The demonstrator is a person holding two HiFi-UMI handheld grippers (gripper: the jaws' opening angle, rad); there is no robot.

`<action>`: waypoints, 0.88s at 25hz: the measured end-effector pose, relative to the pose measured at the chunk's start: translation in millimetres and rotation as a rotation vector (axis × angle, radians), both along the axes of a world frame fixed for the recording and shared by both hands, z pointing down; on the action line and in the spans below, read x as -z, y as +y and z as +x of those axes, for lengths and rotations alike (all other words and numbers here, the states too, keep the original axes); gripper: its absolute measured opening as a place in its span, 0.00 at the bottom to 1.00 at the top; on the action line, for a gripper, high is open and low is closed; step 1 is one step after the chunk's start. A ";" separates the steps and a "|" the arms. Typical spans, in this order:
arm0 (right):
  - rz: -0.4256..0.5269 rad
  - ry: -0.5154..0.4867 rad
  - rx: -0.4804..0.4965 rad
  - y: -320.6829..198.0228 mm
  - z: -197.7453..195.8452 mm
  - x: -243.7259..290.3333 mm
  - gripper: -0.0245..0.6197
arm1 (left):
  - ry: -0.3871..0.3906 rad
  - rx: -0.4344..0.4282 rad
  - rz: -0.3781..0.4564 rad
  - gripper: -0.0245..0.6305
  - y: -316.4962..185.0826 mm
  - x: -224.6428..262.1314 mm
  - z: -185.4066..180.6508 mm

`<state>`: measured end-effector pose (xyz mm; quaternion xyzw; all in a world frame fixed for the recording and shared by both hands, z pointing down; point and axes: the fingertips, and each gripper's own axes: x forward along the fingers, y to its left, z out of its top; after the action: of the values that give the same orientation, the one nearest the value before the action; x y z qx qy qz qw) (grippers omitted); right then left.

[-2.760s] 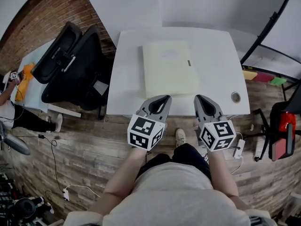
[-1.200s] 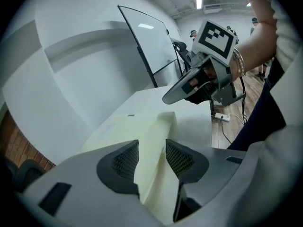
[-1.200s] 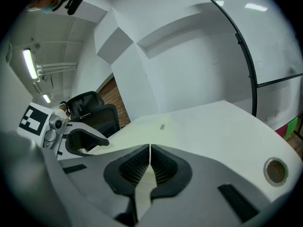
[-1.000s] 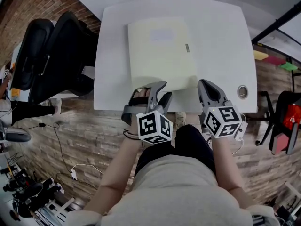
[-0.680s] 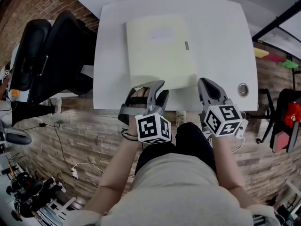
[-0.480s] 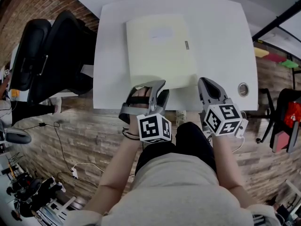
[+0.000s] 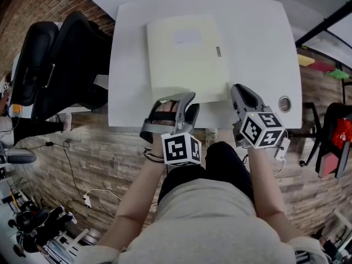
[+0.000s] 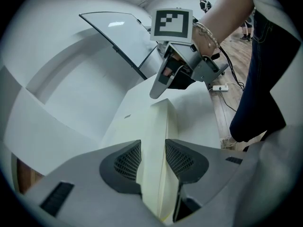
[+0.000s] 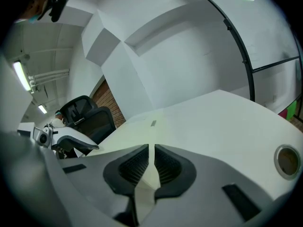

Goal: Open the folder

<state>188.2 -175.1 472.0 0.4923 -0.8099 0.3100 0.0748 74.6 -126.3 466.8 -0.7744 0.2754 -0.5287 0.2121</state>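
Note:
A pale yellow folder [image 7: 187, 56] lies closed on the white table [image 7: 258, 37], a small grey tab at its right edge. My left gripper [image 7: 184, 100] is rolled onto its side at the folder's near left corner. In the left gripper view its jaws [image 8: 152, 148] are shut on the folder's [image 8: 158, 122] thick near edge. My right gripper [image 7: 237, 90] is at the near right corner. In the right gripper view, that gripper [image 9: 152, 162] is shut on a thin corner of the folder [image 9: 137, 131]. The right gripper [image 8: 175, 70] also shows in the left gripper view.
Two black office chairs [image 7: 60, 65] stand against the table's left side. A round grommet [image 7: 284, 103] sits in the table's near right corner. A red chair [image 7: 336, 142] and black pole are to the right, over wood floor.
Both grippers came forward from the table's front edge to the folder's near edge. The left one rolled onto its side. In the last half second the right one moved onto the near right corner.

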 end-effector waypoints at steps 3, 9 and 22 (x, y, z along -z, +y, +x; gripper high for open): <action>-0.009 -0.030 0.003 -1.9 -1.4 -0.5 0.08 | 0.007 -0.001 0.000 0.30 -0.4 -0.1 1.8; -0.061 -0.063 0.019 -0.9 -5.0 -9.3 0.19 | 0.029 -0.005 0.008 0.30 -0.2 0.5 7.0; -0.047 -0.033 0.047 1.0 -9.1 -11.8 0.12 | 0.022 -0.025 0.015 0.30 -3.0 0.2 16.5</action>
<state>179.1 -174.1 483.7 0.4661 -0.8148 0.3351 0.0805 91.2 -129.4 466.6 -0.7820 0.2720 -0.5153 0.2212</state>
